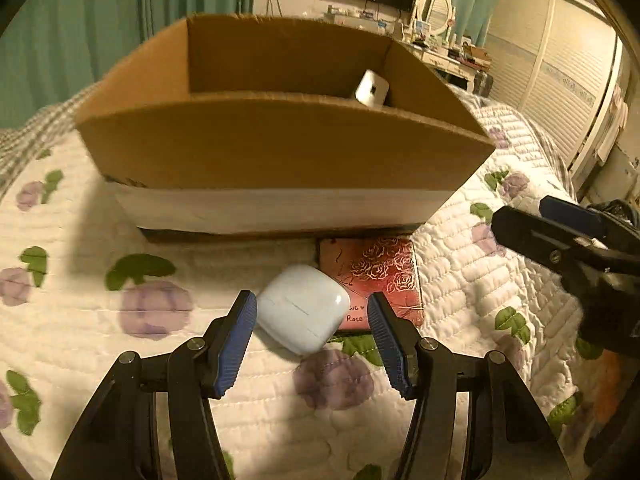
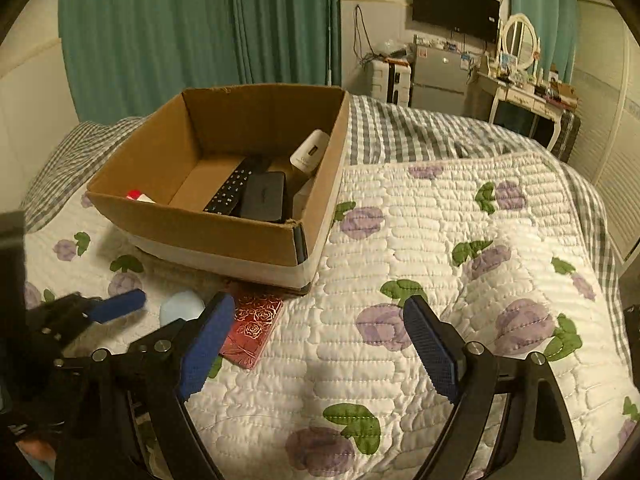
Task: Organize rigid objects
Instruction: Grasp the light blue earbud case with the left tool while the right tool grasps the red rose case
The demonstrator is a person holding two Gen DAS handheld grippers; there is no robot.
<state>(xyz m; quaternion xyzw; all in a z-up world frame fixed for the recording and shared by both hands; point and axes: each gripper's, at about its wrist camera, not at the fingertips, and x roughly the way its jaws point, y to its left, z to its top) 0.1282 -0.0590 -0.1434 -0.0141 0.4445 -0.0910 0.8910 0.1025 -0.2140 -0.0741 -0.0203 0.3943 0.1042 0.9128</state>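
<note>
A pale blue earbud case (image 1: pixel 303 308) lies on the quilt, partly on a red rose-embossed booklet (image 1: pixel 384 270). My left gripper (image 1: pixel 312 308) is open with its jaws on either side of the case, not clamped. The cardboard box (image 1: pixel 280 140) stands just behind, with a white charger (image 1: pixel 371 89) inside. In the right wrist view the box (image 2: pixel 208 232) holds a remote (image 2: pixel 230 190), a black device (image 2: pixel 264 196), a white charger (image 2: pixel 310 152) and a red-white item (image 2: pixel 138 196). My right gripper (image 2: pixel 316 336) is open and empty over the quilt, right of the booklet (image 2: pixel 252 328) and case (image 2: pixel 182 306).
The floral quilt (image 2: pixel 440 240) covers the bed, with a checked blanket (image 2: pixel 420 128) behind. A dressing table with mirror (image 2: pixel 520 60), a wall TV (image 2: pixel 456 4) and teal curtains (image 2: pixel 200 20) stand beyond. The right gripper shows at the right edge of the left wrist view (image 1: pixel 568 232).
</note>
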